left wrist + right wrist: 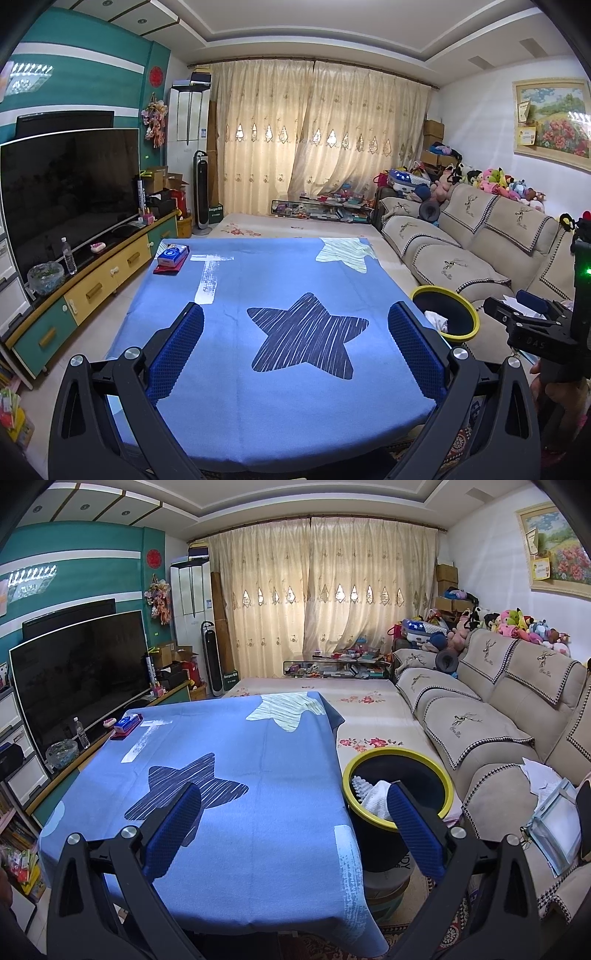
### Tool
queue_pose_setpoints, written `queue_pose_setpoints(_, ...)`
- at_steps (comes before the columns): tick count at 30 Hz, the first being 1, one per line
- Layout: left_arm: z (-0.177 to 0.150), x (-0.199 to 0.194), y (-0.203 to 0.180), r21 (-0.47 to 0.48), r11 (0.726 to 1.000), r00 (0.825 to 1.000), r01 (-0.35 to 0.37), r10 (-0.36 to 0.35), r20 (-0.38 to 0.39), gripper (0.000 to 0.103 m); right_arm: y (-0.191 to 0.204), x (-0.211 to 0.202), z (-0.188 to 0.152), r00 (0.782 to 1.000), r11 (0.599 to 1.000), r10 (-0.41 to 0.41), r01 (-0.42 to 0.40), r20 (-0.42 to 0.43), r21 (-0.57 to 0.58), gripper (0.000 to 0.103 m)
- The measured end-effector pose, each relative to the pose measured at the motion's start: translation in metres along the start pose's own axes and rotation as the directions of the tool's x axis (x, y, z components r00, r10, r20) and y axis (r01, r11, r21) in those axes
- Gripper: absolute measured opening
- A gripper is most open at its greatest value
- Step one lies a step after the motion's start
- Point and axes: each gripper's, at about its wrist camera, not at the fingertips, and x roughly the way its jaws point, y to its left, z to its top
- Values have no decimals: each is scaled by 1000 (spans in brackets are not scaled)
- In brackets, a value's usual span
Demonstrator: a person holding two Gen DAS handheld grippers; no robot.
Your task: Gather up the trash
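A tissue box (pixel 173 254) sits at the far left corner of the blue star tablecloth (pixel 280 273), out of the way; the left gripper (pixel 295 347) hovers spread and empty over the cloth; the right gripper (pixel 293 827), likewise agape, holds nothing beside the yellow-rimmed bin (pixel 448 786), where crumpled white tissue (pixel 375 795) already lies, so collection looks done

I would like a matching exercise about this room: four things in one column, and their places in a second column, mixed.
Things:
1. blue tissue box
2. white crumpled paper
3. clear plastic water bottle
4. colourful plush toys

Places:
A. on the top of the beige sofa
B. on the far left corner of the blue star tablecloth
C. inside the black bin with yellow rim
D. on the TV cabinet

Pairs: 1-B, 2-C, 3-D, 4-A
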Motion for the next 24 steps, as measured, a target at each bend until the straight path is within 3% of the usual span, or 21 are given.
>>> queue_pose_setpoints(14, 2, 16, 4, -5, 1000, 1000, 12, -12, -24, 98, 0, 9, 0, 1000, 1000, -1, 1, -14, -9, 96)
queue_pose_setpoints(22, 7, 45, 19, -58, 998, 998, 36, -39, -42, 98, 1, 24, 3, 999, 1000, 0, -1, -33, -17, 96)
queue_pose_setpoints(24, 11, 61, 23, -47, 999, 998, 12, -15, -55, 98, 3, 34, 5, 999, 1000, 2, -3, -44, -25, 96)
